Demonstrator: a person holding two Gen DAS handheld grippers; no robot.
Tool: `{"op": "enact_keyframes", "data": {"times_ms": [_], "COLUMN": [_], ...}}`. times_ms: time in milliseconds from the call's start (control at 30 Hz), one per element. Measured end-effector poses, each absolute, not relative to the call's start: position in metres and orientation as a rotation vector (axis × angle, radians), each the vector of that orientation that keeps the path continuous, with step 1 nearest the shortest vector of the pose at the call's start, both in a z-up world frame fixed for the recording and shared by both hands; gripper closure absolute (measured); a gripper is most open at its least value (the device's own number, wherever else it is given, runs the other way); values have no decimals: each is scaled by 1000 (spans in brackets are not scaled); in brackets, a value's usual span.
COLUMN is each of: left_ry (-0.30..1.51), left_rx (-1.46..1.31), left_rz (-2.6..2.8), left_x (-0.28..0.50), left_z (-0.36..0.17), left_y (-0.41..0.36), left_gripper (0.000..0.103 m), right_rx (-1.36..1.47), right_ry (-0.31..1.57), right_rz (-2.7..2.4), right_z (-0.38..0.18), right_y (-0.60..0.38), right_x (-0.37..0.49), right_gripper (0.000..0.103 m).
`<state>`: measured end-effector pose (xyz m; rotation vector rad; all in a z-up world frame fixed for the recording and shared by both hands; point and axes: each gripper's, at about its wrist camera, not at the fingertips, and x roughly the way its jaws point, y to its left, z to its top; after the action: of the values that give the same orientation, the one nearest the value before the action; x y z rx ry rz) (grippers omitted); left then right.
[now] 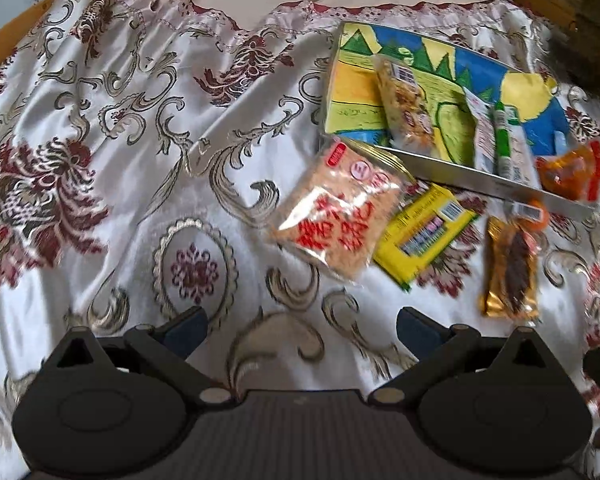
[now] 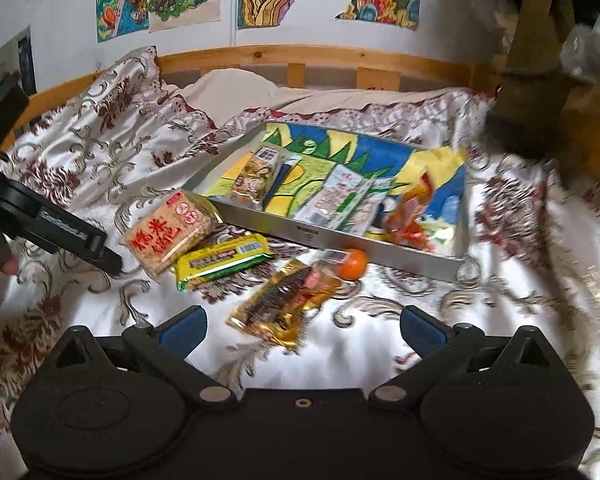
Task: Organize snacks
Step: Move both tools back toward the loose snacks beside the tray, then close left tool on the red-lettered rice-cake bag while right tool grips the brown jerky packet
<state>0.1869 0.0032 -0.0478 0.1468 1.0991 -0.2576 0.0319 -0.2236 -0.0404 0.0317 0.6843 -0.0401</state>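
Note:
A shallow metal tray (image 2: 340, 241) lined with a colourful drawing lies on the bedspread. Inside it are a cereal bar (image 2: 256, 176), a white-green packet (image 2: 340, 200) and an orange-red packet (image 2: 412, 216). In front of the tray lie a rice cracker packet (image 2: 172, 236) with red characters, a yellow-green packet (image 2: 224, 262), a gold-brown packet (image 2: 288, 300) and a small orange fruit (image 2: 354, 263). My right gripper (image 2: 302, 326) is open just short of the gold-brown packet. My left gripper (image 1: 302, 328) is open and empty, below the rice cracker packet (image 1: 336, 216) and well short of the tray (image 1: 480, 184).
A white satin bedspread (image 1: 120, 160) with dark red flowers covers the bed, creased at the left. A wooden bed rail (image 2: 320, 56) and a pillow (image 2: 236, 84) lie behind the tray, with drawings on the wall above. A brown post (image 2: 536, 40) stands at the right.

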Motion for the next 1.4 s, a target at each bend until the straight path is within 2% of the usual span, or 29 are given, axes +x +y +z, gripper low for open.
{"op": "enact_keyframes", "data": {"times_ms": [467, 533, 867, 1067, 1233, 1300, 1400], "left_ry": [910, 913, 946, 940, 1000, 1025, 1047], "left_rx": [312, 315, 334, 329, 260, 211, 185], "left_rz": [-342, -373, -419, -448, -437, -440, -433], "left_x": [219, 222, 237, 241, 249, 253, 252], "left_z": [-59, -63, -89, -93, -97, -94, -92], "left_y": [-14, -15, -27, -38, -34, -29, -27], "left_gripper": [1, 0, 1, 1, 15, 17, 18], "right_rx": [167, 195, 212, 220, 164, 120, 104], "right_ry": [743, 749, 786, 770, 775, 780, 788], "right_rz": [55, 56, 62, 52, 30, 23, 37], "right_z": [-77, -80, -92, -93, -94, -93, -93], "right_y": [-220, -223, -225, -224, -218, -214, -210], "right_x": [80, 83, 98, 102, 106, 106, 105], "right_gripper": [4, 7, 40, 43, 48, 58, 66]}}
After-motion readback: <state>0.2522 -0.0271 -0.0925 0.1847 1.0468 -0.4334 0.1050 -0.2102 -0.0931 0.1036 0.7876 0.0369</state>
